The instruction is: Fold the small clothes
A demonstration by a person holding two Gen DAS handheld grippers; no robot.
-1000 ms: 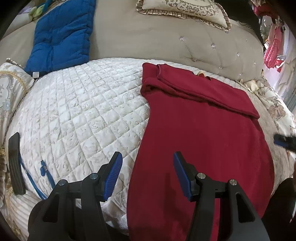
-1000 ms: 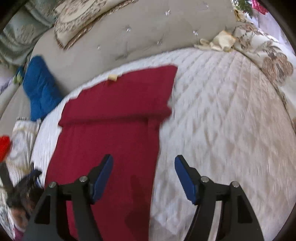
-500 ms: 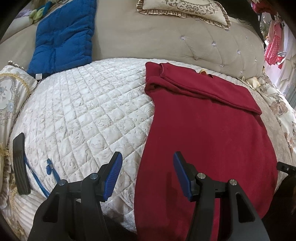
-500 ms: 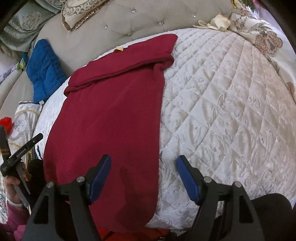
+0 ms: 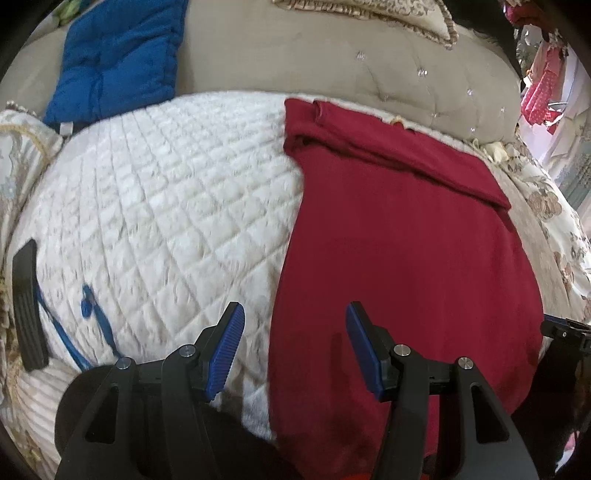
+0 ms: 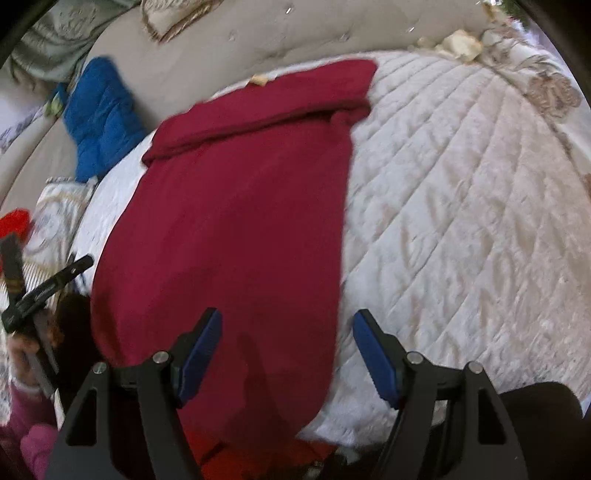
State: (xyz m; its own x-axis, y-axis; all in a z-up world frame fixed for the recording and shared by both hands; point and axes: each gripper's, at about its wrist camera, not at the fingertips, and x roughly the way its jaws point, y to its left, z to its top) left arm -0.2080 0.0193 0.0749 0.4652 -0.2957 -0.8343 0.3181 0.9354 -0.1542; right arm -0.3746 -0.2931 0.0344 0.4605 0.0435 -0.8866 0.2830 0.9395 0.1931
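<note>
A dark red garment (image 5: 399, 251) lies flat on the white quilted cover (image 5: 166, 206), its far end folded over into a band (image 6: 266, 107). My left gripper (image 5: 295, 317) is open over the garment's near left edge, one pad above the quilt and one above the cloth. My right gripper (image 6: 288, 319) is open over the near right edge (image 6: 338, 295), which runs between its jaws. Neither gripper's pads press on the fabric. The right gripper's tip (image 5: 565, 332) shows at the left wrist view's far right. A hand holds the left gripper (image 6: 48, 288) at the right wrist view's left.
A blue cushion (image 5: 118, 55) and patterned pillows (image 5: 369, 11) rest against the tufted beige back (image 5: 406, 74). A black ribbed bar (image 5: 27, 306) with a blue cord (image 5: 92, 314) lies at the cover's left edge. Bright red cloth (image 6: 240, 454) shows below the near edge. Wide bare quilt (image 6: 461, 221) lies right of the garment.
The right gripper has come nearer and lower toward the garment's near right edge, and its jaws stand slightly wider. The left gripper has barely shifted.
</note>
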